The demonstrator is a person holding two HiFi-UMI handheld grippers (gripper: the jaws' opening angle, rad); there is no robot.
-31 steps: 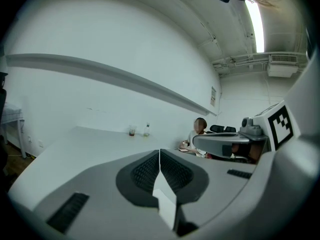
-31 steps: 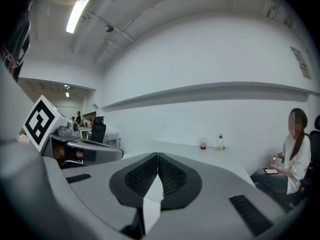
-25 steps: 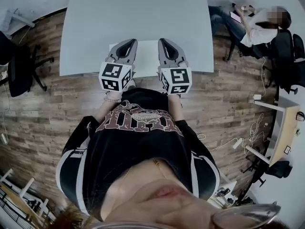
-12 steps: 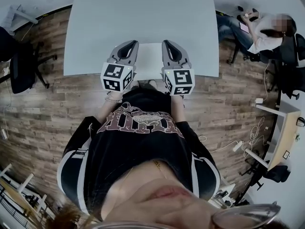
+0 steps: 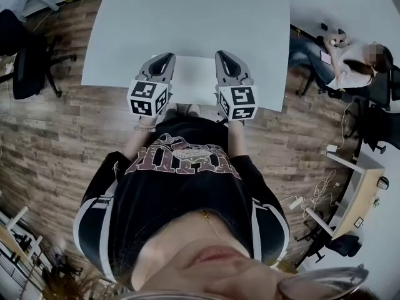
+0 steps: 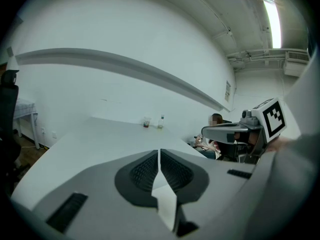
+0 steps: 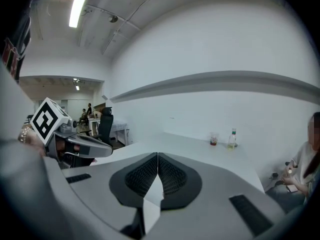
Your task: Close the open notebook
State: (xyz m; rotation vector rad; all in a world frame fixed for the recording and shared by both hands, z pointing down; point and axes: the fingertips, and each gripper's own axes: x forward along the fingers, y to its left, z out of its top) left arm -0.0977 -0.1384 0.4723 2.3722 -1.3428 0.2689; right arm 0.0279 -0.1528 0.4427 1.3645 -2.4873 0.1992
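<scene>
Both forearms reached forward from the person's body, side by side, each tool tipped slightly downward over the near edge of the grey table [image 5: 187, 17]. The left gripper [image 5: 164, 61] and the right gripper [image 5: 224, 60] flanked the white notebook [image 5: 195, 80], which lay flat at the table's near edge between them. Each gripper's jaws were clenched together on nothing.

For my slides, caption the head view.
Both shut, the left gripper and right gripper poised over the sides of a white notebook on the table.
</scene>
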